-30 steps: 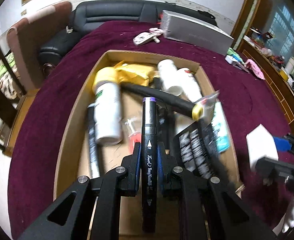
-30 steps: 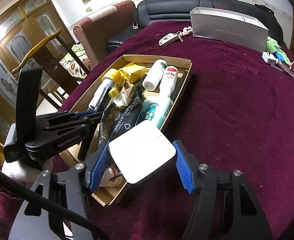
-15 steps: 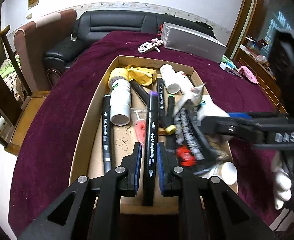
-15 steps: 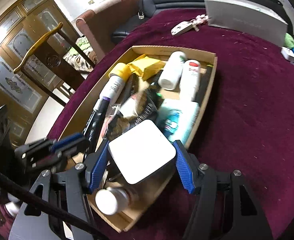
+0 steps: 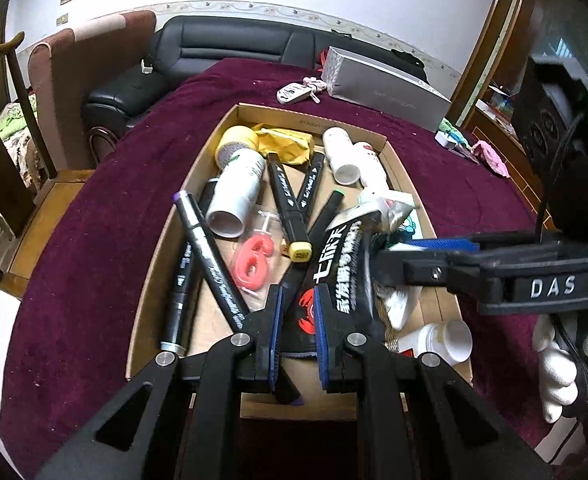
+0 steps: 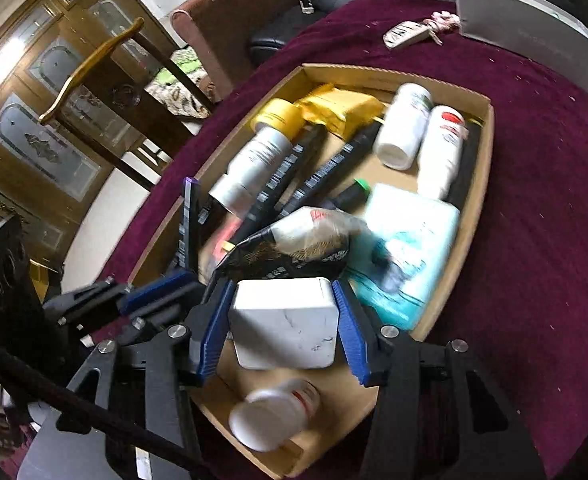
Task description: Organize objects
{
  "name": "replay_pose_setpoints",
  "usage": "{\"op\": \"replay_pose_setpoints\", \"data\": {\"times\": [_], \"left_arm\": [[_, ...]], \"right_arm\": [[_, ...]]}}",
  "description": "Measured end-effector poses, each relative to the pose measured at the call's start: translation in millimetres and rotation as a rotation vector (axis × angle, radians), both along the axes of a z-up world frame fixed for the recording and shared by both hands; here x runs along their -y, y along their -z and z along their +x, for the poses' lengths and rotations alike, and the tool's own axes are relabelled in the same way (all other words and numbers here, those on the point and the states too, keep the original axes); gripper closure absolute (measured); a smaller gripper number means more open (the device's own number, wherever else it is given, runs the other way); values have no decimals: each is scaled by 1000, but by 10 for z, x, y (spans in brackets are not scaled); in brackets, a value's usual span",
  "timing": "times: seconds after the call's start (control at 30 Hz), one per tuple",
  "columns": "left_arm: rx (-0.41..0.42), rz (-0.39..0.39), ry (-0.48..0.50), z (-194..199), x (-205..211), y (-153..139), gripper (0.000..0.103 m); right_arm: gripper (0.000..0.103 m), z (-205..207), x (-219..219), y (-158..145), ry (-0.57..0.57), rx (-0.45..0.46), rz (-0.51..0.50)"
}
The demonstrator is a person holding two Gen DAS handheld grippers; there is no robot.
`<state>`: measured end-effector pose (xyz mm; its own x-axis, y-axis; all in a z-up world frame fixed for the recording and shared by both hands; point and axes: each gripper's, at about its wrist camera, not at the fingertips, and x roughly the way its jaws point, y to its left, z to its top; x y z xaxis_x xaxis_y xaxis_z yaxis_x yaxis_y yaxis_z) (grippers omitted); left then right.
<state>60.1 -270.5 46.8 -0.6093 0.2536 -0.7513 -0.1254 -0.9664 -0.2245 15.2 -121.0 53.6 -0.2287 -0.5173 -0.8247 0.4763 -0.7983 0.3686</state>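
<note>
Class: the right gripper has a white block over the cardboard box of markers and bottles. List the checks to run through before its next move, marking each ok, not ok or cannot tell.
1. Grip: the fingers of the right gripper have just been closing; they flank the white block and seem to touch it: ok.
2. Place: block above the cardboard box: ok.
3. Free floor beneath: cannot tell, the block hides it; a white bottle lies just nearer.
4. Path: the left gripper hangs close beside: not ok.
5. Release: the purple-capped marker slants past that gripper: cannot tell.
</note>
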Motion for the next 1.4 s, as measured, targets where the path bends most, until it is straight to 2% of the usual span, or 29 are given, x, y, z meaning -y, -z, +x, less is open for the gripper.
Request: {"op": "replay_pose_setpoints", "data": {"times": [0.2,0.47,0.6,0.7,0.77,0.87,0.93,0.97,1.1,1.23,1.4], "left_arm": [[3,-5,25,35,-104,24,91],[-19,-49,23,156,-201,8,91],[-47,-85,-10,198,-203,-31,91],[-64,-73,-46,216,-146,-83,91],[-89,-99,-76,239,-142,-137,89],[-140,-161,-133,297,-151,-239,69],[-175,-169,-162,336,-132,-307,41],[-193,-166,-174,351,-118,-339,38],[-240,-181,-209,400,-133,-440,37],[-250,-195,-234,413,-193,-490,27],[-308,-204,-307,516,-250,-644,24]], "right_arm": [[54,55,-153,23,6,13,8],[52,219,-86,61,-24,3,48],[50,338,25,92,-47,-43,94],[50,334,51,93,-43,-61,100],[50,303,67,87,-25,-75,97],[51,244,76,12,0,-108,75],[51,214,46,-92,27,-141,54],[51,207,20,-144,38,-152,36],[50,218,-129,-389,73,-201,-42],[46,306,-264,-521,106,-263,-57],[45,433,-458,-554,145,-300,-68]]}}
